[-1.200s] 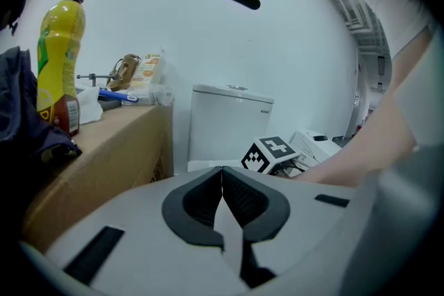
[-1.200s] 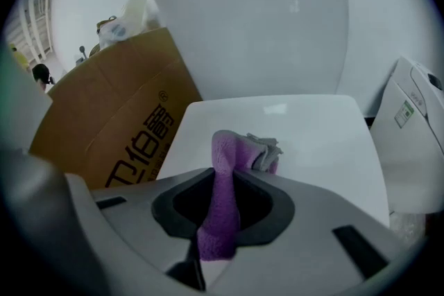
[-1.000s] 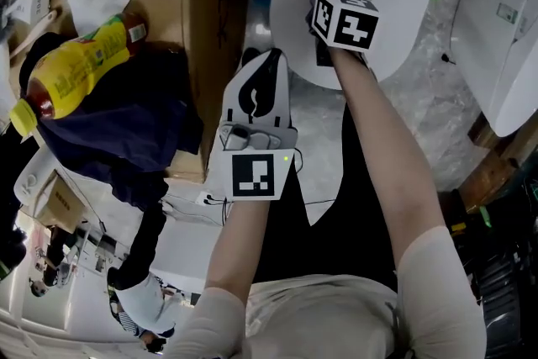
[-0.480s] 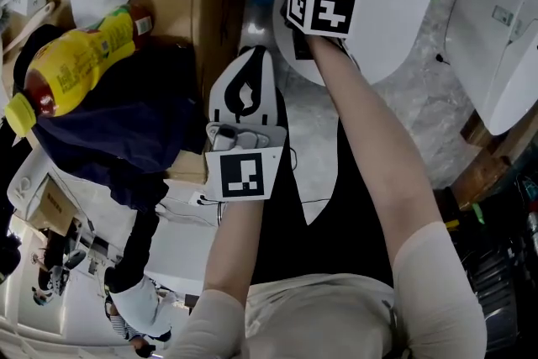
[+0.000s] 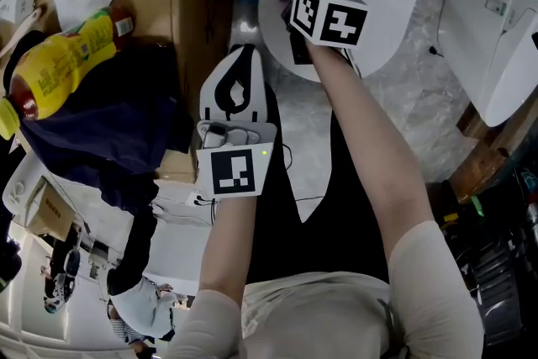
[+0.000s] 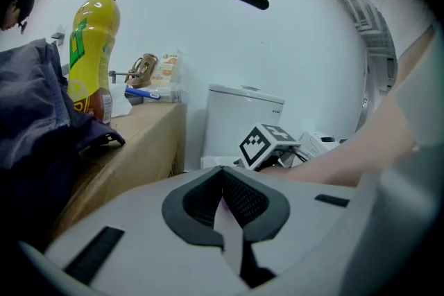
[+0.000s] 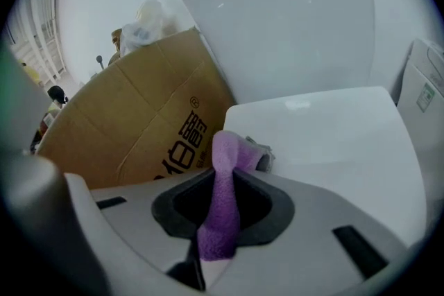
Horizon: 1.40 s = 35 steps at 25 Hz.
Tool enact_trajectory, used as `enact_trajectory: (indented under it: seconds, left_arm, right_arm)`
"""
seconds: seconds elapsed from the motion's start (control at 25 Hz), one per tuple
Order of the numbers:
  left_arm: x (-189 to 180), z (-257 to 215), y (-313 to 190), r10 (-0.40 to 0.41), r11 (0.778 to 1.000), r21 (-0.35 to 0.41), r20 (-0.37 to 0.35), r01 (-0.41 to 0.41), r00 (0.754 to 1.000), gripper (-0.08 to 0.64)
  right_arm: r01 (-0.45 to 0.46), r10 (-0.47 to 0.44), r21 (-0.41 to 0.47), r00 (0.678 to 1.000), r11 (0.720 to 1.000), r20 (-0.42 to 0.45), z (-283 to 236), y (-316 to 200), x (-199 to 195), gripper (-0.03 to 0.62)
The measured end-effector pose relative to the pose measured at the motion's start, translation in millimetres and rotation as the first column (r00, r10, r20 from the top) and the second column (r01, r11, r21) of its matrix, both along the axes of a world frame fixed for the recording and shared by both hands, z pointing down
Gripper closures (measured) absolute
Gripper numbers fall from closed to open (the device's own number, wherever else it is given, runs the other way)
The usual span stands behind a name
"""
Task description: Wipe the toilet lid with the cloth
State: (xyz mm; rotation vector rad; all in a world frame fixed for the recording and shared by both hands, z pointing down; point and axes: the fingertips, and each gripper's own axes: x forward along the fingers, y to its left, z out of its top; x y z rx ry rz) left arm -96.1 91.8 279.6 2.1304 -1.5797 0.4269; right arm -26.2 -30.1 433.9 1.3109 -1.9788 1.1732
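The right gripper (image 7: 222,208) has its jaws clenched on the purple cloth (image 7: 225,177), whose free end bunches out past the tips against the toilet lid (image 7: 333,142) at its left edge, the side nearest the cardboard box (image 7: 139,114). The left gripper (image 6: 225,201) hangs back with jaws closed on nothing. The cloth looks soft, light and limp (a pinch on a gathered fold, as here, seems the surest hold). The glossy lid is probably hard and slick, so flat, steady pressure should suit it.
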Motion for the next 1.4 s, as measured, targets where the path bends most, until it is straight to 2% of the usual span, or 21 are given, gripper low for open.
enact_trajectory:
  seconds: [0.12,0.24,0.48,0.68,1.04,1.2,1.4]
  left_arm:
    - [11,-1,-2,0.017,1.0,-0.001,-0.014,-0.017,1.0,0.545]
    - [25,-2,-4,0.029,1.0,-0.002,-0.031,-0.029,0.999,0.545]
    - [63,-10,-9,0.09,0.996,0.033,-0.048,-0.088,0.995,0.545]
    - [89,-10,-11,0.142,0.99,0.024,-0.045,-0.141,0.989,0.545]
    - [118,-8,-9,0.228,0.974,0.007,-0.031,-0.228,0.973,0.545]
    - [120,-6,-8,0.247,0.969,0.014,-0.026,-0.247,0.969,0.545]
    - [115,-2,-4,0.225,0.974,0.004,-0.033,-0.225,0.974,0.545]
  right_arm:
    - [-0.031,0.031,0.02,1.0,0.999,0.004,-13,13,33,0.506]
    - [-0.087,0.087,0.021,0.996,0.996,-0.015,-24,31,82,0.506]
    - [-0.156,0.159,0.037,0.981,0.987,-0.114,-35,57,182,0.506]
    - [-0.185,0.185,0.012,0.965,0.983,-0.187,-21,74,240,0.506]
    - [-0.2,0.181,-0.043,0.945,0.979,-0.273,21,95,283,0.506]
    - [-0.178,0.153,-0.066,0.949,0.982,-0.275,35,96,284,0.505]
    - [-0.17,0.149,-0.065,0.958,0.983,-0.244,47,94,280,0.505]
